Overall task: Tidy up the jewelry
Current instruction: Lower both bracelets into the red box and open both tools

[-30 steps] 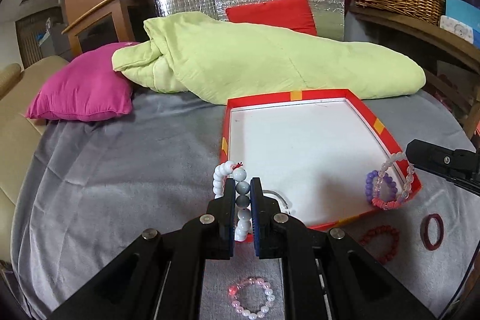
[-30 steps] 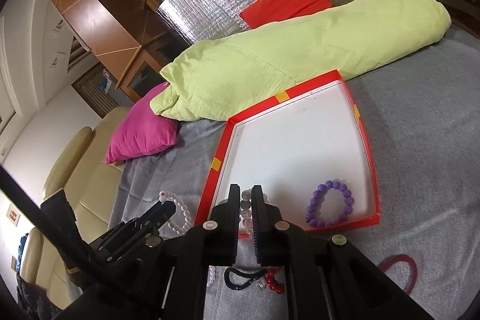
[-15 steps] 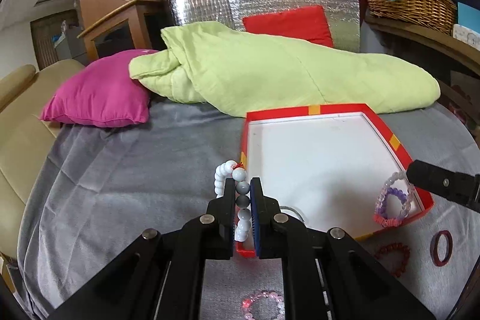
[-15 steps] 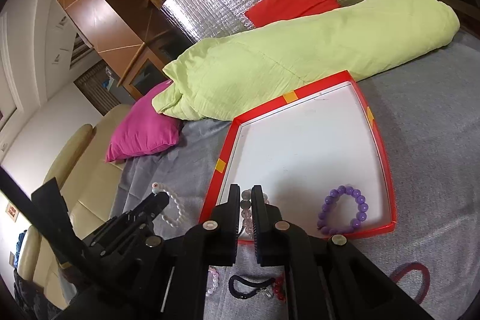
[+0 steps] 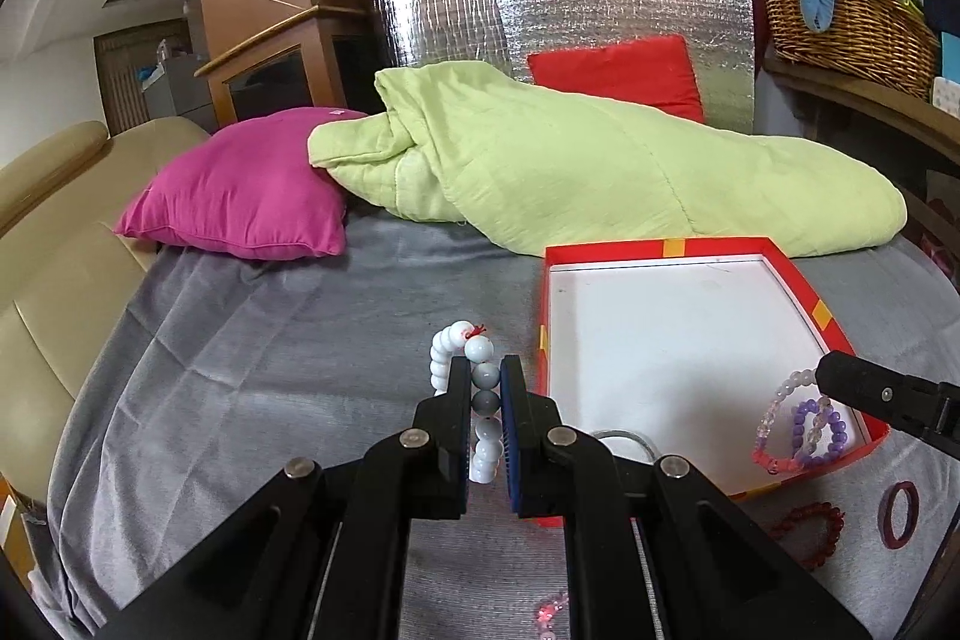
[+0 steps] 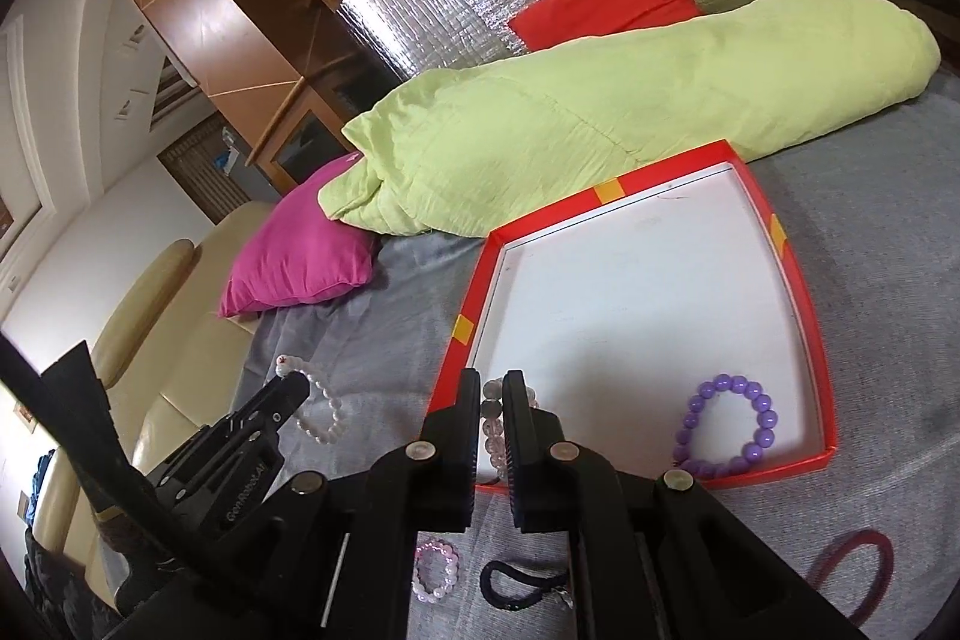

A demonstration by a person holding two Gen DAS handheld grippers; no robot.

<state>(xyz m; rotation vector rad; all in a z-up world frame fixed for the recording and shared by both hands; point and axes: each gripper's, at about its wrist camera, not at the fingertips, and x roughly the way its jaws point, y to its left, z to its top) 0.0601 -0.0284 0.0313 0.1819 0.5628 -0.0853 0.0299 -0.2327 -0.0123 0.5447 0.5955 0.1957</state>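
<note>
My left gripper (image 5: 485,370) is shut on a bracelet of white and grey beads (image 5: 445,352), held up over the grey cloth just left of the red tray (image 5: 678,247). Its white loop sticks up past the fingertips. My right gripper (image 6: 493,379) is shut on a clear-bead bracelet (image 6: 492,409) over the tray's near left corner (image 6: 462,328). In the left wrist view the same bracelet (image 5: 780,424) hangs from the right gripper (image 5: 831,376), in front of a purple bead bracelet (image 5: 831,430). That purple bracelet (image 6: 729,424) lies in the tray's near right corner.
On the grey cloth in front of the tray lie a pink bead bracelet (image 6: 437,571), a black hair tie (image 6: 516,586), a dark red bangle (image 5: 898,511) and a red bead bracelet (image 5: 810,526). A green blanket (image 5: 600,160) and a magenta pillow (image 5: 246,196) lie behind.
The left gripper has lifted and drawn back to the left with the white bracelet, so the tray sits further right in its view. The right gripper has shifted slightly, still holding the clear bracelet.
</note>
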